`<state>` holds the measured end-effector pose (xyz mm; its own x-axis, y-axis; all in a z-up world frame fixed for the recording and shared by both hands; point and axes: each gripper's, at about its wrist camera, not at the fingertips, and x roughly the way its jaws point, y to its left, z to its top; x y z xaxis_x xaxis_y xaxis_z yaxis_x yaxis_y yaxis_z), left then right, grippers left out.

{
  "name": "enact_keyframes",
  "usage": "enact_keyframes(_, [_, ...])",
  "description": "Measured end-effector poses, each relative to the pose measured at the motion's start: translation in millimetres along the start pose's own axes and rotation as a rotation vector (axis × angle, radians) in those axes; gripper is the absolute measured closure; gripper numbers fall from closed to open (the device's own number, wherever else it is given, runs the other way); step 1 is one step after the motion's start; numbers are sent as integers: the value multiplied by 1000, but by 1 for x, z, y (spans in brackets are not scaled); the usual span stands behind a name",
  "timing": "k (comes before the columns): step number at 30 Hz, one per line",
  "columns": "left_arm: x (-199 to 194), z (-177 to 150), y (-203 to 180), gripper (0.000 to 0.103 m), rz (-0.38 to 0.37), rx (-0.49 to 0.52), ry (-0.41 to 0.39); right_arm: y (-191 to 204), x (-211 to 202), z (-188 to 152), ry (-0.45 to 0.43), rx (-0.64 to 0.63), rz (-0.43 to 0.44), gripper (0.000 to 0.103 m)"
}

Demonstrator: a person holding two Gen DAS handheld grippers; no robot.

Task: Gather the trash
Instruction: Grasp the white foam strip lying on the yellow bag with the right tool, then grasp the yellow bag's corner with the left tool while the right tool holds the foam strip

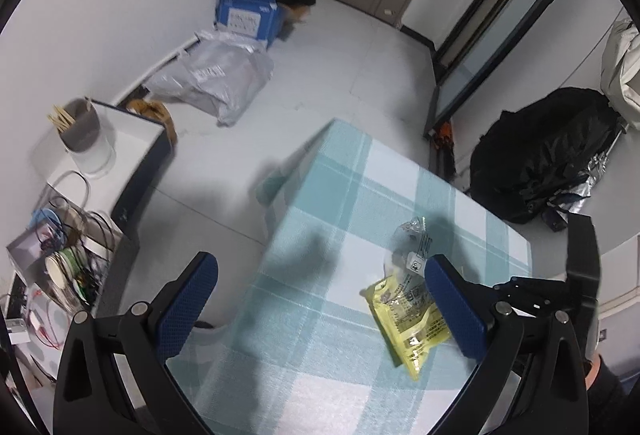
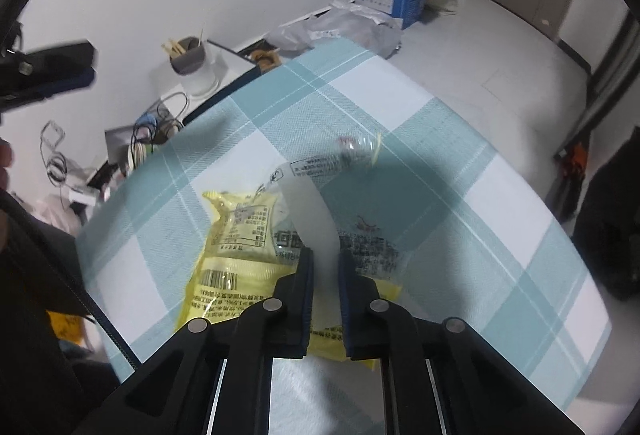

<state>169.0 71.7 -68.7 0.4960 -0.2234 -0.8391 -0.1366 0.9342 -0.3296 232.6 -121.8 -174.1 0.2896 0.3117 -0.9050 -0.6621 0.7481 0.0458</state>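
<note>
Right wrist view: right gripper (image 2: 325,263) nearly pressed together, pads pinching a fold of the clear plastic wrapper (image 2: 320,203) that overlaps the yellow snack packet (image 2: 236,251). Both lying on the checked tablecloth (image 2: 400,123), toward the near edge of the table, long axis running from under the tongs away toward the far corner. Whether the yellow packet is also caught between the pads: cannot tell, though its lower edge passes beneath them.

Left wrist view: left gripper (image 1: 320,303) spread wide, nothing between the pads, hovering over the table's left edge. Same yellow packet (image 1: 408,319) just beside the inner face of its right-hand pad, clear wrapper (image 1: 412,239) beyond it toward the far edge.

Judgement: right hand already on the trash, so clearly nearer; lift probably straight up, with risk of the wrapper slipping free of the packet.
</note>
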Motion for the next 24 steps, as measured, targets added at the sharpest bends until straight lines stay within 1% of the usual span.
enact_keyframes(5, [19, -9, -13, 2, -47, 29, 91, -4, -16, -17, -31, 72, -3, 93])
enact_keyframes(7, [28, -14, -20, 2, -77, 50, 136, -10, -24, -24, -52, 124, -1, 93])
enact_keyframes(9, [34, -18, -28, 2, -91, 76, 166, -17, -31, -31, -75, 185, 12, 93])
enact_keyframes(10, [40, -22, -35, 2, -100, 98, 185, -21, -35, -36, -92, 220, 32, 93])
enact_keyframes(12, [47, -25, -43, 2, -116, 111, 214, -29, -40, -46, -118, 293, 89, 93])
enact_keyframes(15, [56, -29, -49, 2, -145, 106, 253, -28, -45, -52, -120, 292, 60, 93])
enact_keyframes(17, [63, -33, -55, 2, -154, 115, 287, -27, -48, -54, -123, 291, 58, 93])
enact_keyframes(19, [67, -36, -61, 2, -140, 126, 297, -27, -49, -58, -126, 285, 50, 93])
enact_keyframes(21, [70, -38, -69, 2, -125, 147, 304, -26, -49, -63, -115, 274, 13, 93])
enact_keyframes(24, [76, -42, -78, 2, -107, 176, 315, -29, -50, -72, -115, 284, 21, 93])
